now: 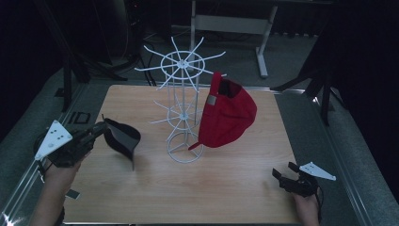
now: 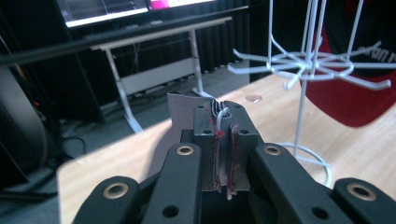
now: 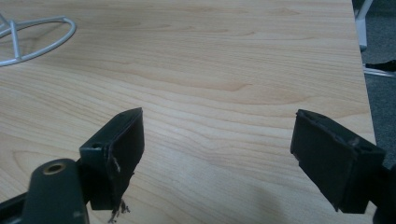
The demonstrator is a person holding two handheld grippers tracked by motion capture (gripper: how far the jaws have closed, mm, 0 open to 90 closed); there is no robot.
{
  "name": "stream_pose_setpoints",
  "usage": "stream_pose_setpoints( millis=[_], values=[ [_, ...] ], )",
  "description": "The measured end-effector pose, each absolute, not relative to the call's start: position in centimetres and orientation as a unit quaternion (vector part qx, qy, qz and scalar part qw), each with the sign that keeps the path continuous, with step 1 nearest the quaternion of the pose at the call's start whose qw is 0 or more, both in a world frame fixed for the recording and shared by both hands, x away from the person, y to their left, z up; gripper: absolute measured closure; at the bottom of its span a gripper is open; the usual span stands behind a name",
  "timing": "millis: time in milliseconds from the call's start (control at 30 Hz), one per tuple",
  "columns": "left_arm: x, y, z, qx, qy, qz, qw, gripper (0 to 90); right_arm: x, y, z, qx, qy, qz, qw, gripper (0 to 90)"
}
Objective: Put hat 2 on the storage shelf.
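1. Dim room; a wooden table [image 1: 226, 188] carries a white wire rack [image 1: 184, 101] with a red cap [image 1: 228, 115] already hung on it.
2. My left gripper [image 1: 96, 131] has its jaws clamped on the black cap [image 1: 121, 138], held just above the table's left side, beside the rack.
3. My right gripper [image 1: 282, 175] rests near the right edge, jaws spread wide, holding nothing.
4. Step in hand, as I judge it: carrying the black cap. Next I must hook it over a free prong.
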State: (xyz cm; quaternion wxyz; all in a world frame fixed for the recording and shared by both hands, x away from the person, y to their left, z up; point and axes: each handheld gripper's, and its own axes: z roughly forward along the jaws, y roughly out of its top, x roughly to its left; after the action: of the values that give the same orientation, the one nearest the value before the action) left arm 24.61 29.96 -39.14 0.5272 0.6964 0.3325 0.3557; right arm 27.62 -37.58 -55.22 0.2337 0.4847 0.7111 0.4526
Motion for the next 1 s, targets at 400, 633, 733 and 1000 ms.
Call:
stream_pose_setpoints(
  millis=[400, 633, 733, 1000],
  values=[
    [22.5, 29.7, -35.4, 0.684, 0.281, 0.372, 0.561, 85.3, 27.6, -37.6, -55.1, 0.486, 0.714, 0.454, 0.220, 17.3],
    [22.7, 28.7, -32.8, 0.678, 0.254, 0.374, 0.580, 85.3, 27.6, -37.7, -55.2, 0.487, 0.714, 0.454, 0.216, 17.3],
    [23.0, 28.1, -31.6, 0.678, 0.246, 0.376, 0.582, 85.3, 27.6, -37.7, -55.2, 0.489, 0.714, 0.452, 0.216, 17.3],
    [22.8, 26.1, -28.7, 0.693, 0.216, 0.378, 0.575, 85.3, 27.7, -37.6, -55.1, 0.488, 0.716, 0.449, 0.218, 17.3]
  ],
)
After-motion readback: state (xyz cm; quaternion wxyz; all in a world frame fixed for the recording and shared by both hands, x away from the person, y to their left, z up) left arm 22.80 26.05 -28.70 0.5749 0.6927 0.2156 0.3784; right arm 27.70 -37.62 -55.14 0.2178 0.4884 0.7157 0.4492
